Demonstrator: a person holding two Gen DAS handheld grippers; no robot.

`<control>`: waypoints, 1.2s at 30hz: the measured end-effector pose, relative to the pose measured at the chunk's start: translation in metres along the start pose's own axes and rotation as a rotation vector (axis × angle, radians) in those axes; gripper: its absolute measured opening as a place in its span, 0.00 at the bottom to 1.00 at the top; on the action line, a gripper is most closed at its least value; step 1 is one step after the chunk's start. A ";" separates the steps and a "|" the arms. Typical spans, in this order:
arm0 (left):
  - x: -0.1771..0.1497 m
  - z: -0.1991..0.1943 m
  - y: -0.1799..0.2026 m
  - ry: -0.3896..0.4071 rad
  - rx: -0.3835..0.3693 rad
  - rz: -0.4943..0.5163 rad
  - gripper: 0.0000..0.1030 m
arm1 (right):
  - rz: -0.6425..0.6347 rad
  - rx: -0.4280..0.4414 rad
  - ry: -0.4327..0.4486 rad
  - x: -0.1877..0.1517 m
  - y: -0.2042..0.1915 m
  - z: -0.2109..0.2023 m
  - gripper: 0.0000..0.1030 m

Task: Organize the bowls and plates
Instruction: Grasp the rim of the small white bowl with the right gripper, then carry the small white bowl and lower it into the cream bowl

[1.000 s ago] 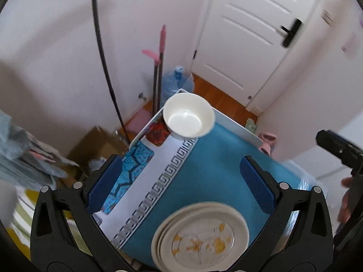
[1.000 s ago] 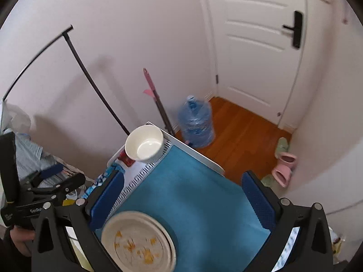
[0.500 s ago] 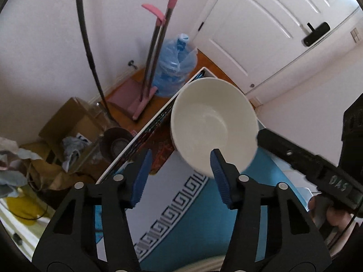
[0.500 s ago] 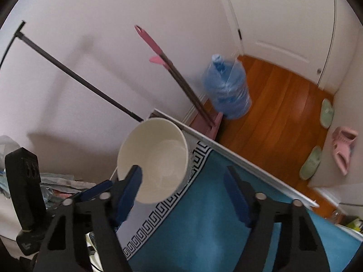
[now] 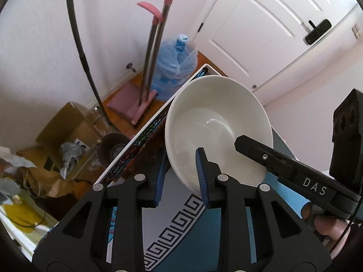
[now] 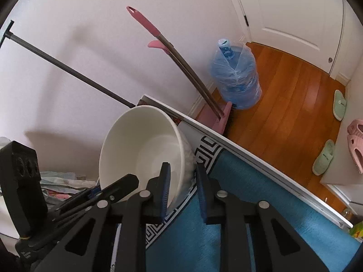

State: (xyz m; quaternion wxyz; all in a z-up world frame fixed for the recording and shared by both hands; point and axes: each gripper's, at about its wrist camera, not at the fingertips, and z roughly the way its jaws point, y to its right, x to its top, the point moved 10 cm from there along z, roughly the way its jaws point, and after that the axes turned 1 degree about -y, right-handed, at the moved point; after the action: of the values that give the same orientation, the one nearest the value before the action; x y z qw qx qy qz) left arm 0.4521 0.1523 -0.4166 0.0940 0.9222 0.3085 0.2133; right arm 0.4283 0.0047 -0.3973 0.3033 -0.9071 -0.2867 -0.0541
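Bowl (image 5: 217,122): white, deep, nothing inside; it stands at the far corner of the table (image 6: 261,238), its rim wall between the fingers of both my grippers.
Left gripper (image 5: 180,176): my jaws have just been closing; the left finger sits outside the bowl wall, the right finger (image 5: 200,174) inside it. I pinch the near left rim.
Right gripper (image 6: 181,188): my jaws have just been closing; the left finger (image 6: 164,185) is inside the bowl, the right finger outside. I pinch the near right rim.
Table cover: blue cloth with a white band and a black key pattern, below and behind my fingers.
Water jug (image 6: 234,77): blue, wrapped in clear plastic, on the wooden floor beyond my right fingers; I cannot tell its contents.
Cardboard box (image 5: 68,133): open, on the floor left of my left fingers, crumpled material inside.
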 end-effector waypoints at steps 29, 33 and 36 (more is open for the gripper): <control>-0.071 -0.159 0.124 0.169 -0.098 0.298 0.22 | 0.056 -0.081 0.289 -0.077 -0.011 -0.194 0.20; -0.118 -0.184 0.159 0.160 -0.130 0.337 0.22 | 0.079 -0.102 0.326 -0.120 0.001 -0.240 0.20; -0.158 -0.198 0.187 0.154 -0.154 0.365 0.22 | 0.100 -0.128 0.341 -0.154 0.014 -0.271 0.20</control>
State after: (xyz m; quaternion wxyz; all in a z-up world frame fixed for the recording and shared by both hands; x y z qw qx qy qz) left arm 0.3476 -0.0836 -0.2358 0.1002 0.9339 0.1253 0.3196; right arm 0.3283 -0.2369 -0.2271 0.2915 -0.9153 -0.1817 -0.2102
